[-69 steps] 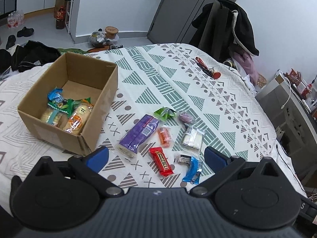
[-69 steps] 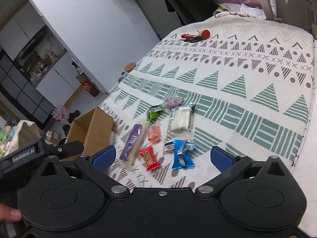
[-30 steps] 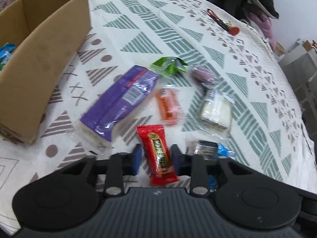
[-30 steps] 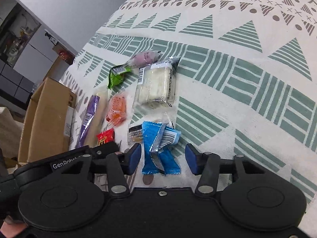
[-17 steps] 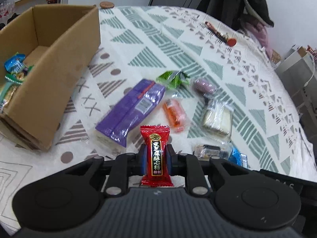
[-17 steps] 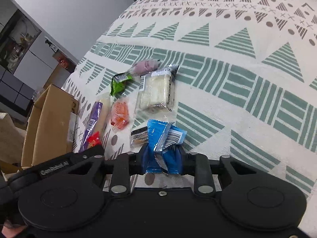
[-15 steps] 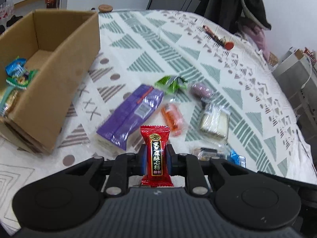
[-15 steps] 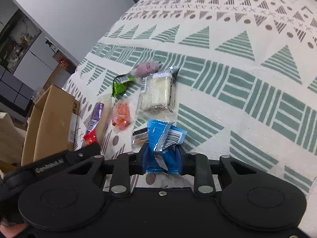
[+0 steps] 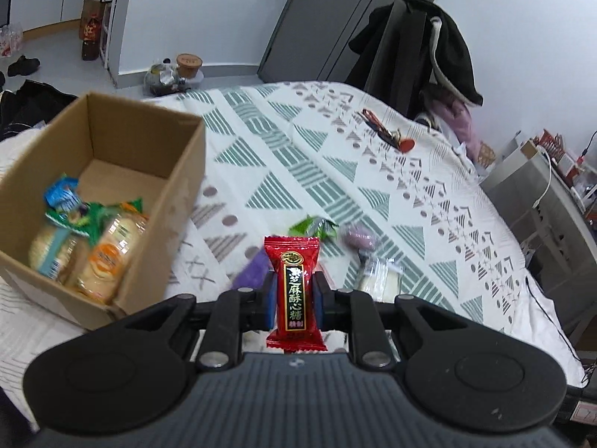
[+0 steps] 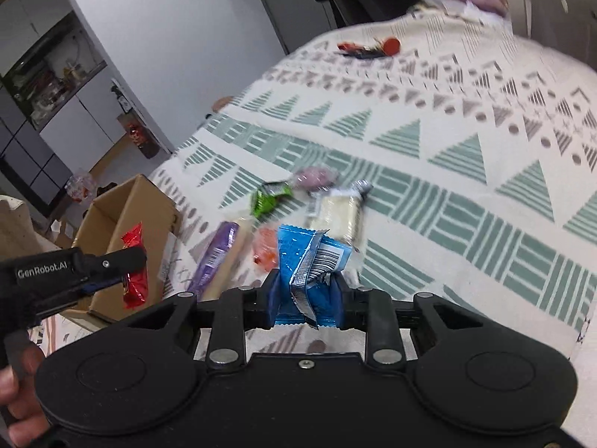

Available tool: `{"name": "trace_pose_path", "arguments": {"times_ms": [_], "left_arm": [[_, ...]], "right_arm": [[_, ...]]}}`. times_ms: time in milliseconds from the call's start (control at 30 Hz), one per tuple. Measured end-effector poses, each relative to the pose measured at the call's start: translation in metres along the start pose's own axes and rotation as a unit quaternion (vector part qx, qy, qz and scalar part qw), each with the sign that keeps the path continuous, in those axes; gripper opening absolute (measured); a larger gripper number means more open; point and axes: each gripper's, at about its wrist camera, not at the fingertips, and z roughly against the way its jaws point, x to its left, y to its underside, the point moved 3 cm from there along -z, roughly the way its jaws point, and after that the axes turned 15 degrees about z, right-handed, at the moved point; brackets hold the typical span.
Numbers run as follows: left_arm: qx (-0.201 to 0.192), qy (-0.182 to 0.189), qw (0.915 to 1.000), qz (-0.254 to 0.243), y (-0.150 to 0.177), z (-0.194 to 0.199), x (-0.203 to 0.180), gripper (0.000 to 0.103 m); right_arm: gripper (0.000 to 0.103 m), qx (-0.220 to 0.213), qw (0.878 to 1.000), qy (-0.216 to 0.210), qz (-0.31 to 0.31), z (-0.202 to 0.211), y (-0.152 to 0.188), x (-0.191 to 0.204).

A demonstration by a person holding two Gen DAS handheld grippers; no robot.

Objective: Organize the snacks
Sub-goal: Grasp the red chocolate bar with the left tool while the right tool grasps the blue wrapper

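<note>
My left gripper (image 9: 294,300) is shut on a red candy packet (image 9: 294,287), held above the bed just right of the cardboard box (image 9: 164,224). The box holds several wrapped snacks (image 9: 86,242). My right gripper (image 10: 306,298) is shut on blue snack packets (image 10: 309,261), lifted over the patterned cover. Still lying on the cover are a purple bar (image 10: 216,257), an orange sweet (image 10: 265,248), a green packet (image 10: 270,198), a pink sweet (image 10: 315,177) and a clear white pack (image 10: 341,214). In the right wrist view the left gripper (image 10: 123,265) with the red packet (image 10: 134,268) hangs beside the box (image 10: 123,216).
A red and black key bundle (image 9: 388,134) lies far across the bed. A dark coat (image 9: 429,44) hangs behind the bed, and a grey cabinet (image 9: 541,194) stands to its right. A hand (image 10: 15,392) grips the left tool at the lower left.
Both grippers shut on their snacks and rose from the cover. The left one has swung toward the box with the red packet; the right one has lifted the blue packets.
</note>
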Motion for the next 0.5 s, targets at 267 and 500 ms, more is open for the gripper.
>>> {"name": "trace_pose_path", "arguments": {"times_ms": [267, 500], "left_arm": [[-0.022, 0.015, 0.9996, -0.003, -0.022, 0.027, 0.006, 0.019], [-0.042, 0.016, 0.999, 0.007, -0.039, 0.044, 0.02, 0.019]], "right_arm": [[0.027, -0.012, 1.0, 0.001, 0.008, 0.008, -0.007, 0.025], [0.027, -0.022, 1.0, -0.009, 0.002, 0.014, -0.023, 0.045]]}}
